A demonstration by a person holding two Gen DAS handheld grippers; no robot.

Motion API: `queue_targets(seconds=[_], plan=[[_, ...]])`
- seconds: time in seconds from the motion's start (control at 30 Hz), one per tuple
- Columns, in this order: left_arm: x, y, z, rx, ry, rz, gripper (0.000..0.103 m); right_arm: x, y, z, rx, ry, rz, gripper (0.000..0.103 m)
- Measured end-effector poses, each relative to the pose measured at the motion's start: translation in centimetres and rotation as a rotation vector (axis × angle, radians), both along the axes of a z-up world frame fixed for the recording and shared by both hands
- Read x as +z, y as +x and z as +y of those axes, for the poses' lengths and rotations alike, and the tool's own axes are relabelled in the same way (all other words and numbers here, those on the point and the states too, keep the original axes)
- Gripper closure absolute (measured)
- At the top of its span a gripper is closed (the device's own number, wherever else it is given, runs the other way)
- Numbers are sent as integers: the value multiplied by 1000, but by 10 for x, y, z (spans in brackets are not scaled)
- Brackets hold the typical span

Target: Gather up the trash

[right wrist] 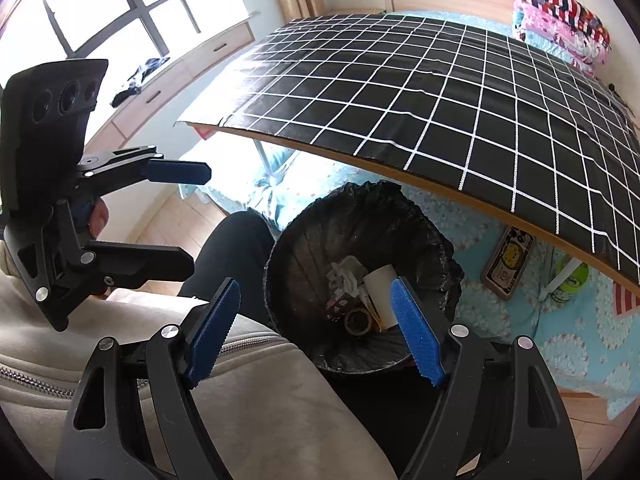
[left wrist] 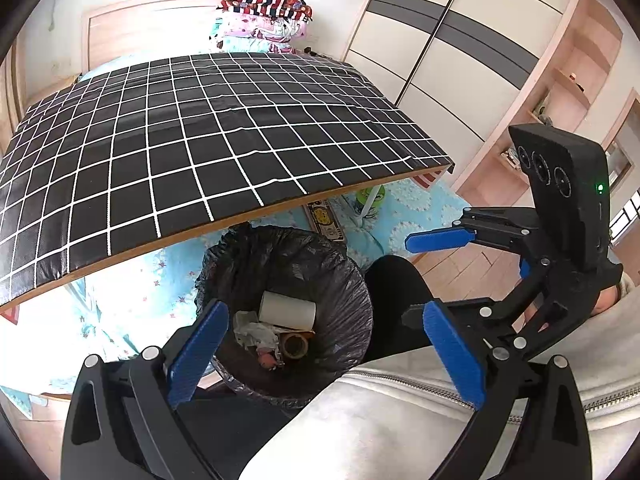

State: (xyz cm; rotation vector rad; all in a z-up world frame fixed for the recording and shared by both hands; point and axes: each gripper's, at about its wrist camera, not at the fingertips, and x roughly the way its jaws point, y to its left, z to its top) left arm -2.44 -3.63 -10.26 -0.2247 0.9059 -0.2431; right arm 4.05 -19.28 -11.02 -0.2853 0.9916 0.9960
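Both your grippers, left [left wrist: 324, 344] and right [right wrist: 316, 328], hang spread and empty over the bin [left wrist: 344, 280]. Trash [left wrist: 286, 311] lies inside; table [left wrist: 200, 140] bare. Collection looks finished; next, check for strays.

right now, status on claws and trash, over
Left claw open, empty. Right claw open, empty. Trash in bin: paper roll, tape ring, tissue. Tabletop bare; nothing blocking.

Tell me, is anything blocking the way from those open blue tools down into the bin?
Nothing visible does. The left tool and right tool hang open above the lined trash bin, whose mouth is uncovered; the checkered tabletop sits beyond it.
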Motion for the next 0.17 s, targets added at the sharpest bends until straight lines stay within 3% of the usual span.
queue_targets(seconds=[0.17], plan=[[0,0,-1,-3,-1,1,8,0,0,0,0,1,0,26]])
